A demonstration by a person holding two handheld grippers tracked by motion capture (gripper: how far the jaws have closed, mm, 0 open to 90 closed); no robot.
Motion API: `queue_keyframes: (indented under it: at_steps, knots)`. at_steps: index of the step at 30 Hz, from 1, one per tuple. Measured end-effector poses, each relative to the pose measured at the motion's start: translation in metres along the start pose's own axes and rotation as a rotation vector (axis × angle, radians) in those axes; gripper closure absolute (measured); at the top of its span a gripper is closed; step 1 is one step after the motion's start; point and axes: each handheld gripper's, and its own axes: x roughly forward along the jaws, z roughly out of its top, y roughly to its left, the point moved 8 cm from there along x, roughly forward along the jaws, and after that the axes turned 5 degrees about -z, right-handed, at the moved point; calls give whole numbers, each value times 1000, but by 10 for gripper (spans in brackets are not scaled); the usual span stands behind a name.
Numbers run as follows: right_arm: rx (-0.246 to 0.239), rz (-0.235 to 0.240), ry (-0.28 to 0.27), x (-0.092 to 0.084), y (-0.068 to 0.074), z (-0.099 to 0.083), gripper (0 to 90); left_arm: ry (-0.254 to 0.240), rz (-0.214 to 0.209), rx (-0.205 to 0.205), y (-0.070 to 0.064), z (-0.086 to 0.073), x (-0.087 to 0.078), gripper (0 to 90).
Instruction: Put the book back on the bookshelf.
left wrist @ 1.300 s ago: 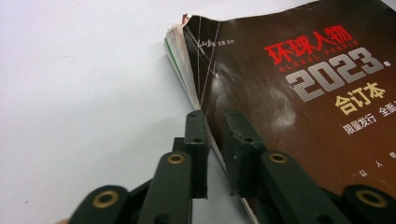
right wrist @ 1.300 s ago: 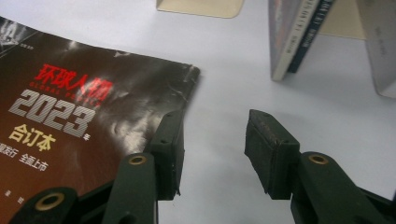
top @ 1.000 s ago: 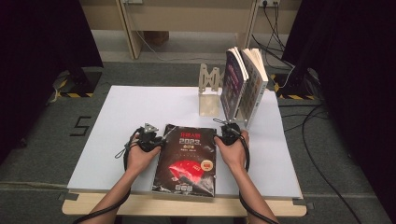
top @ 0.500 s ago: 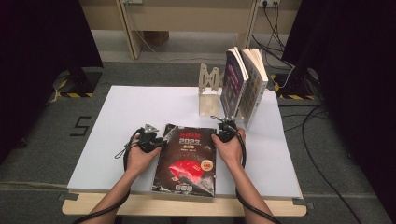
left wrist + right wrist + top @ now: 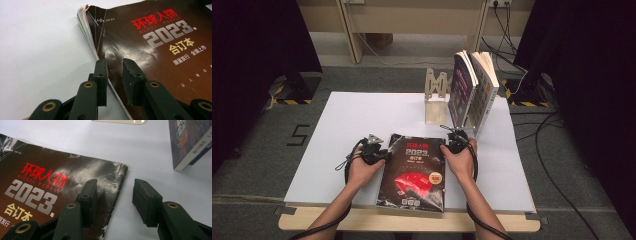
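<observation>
A dark magazine (image 5: 414,172) with red and silver cover print lies flat at the table's front middle. My left gripper (image 5: 379,152) sits at its left edge near the top corner. In the left gripper view the jaws (image 5: 115,62) straddle that page edge, one over the table and one over the cover (image 5: 155,50), a gap between them; they have just closed a little. My right gripper (image 5: 452,144) is at the top right corner. Its jaws (image 5: 115,182) stand wide, one over the creased cover (image 5: 50,182), the other over bare table.
A wooden bookstand (image 5: 435,97) stands at the back right of the white table (image 5: 362,115), with two upright books (image 5: 472,90) leaning beside it; one book's lower corner (image 5: 190,140) is just beyond my right gripper. Cables trail on the floor at the right.
</observation>
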Motion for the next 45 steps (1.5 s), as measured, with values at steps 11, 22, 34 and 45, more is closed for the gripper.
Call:
queue_keyframes:
  at_steps: [11,22,34,45]
  knots:
    - [12,-17,-2,-10,-15,-6,550,14,-39,47,-26,-3,3,731]
    - [69,-34,6,-19,-34,-7,543,21,-73,89,-50,-2,10,722]
    - [77,-23,27,-13,-40,-5,528,22,-84,75,-50,-1,11,713]
    - [107,-9,20,-12,-36,-5,546,18,-71,88,-50,-2,10,714]
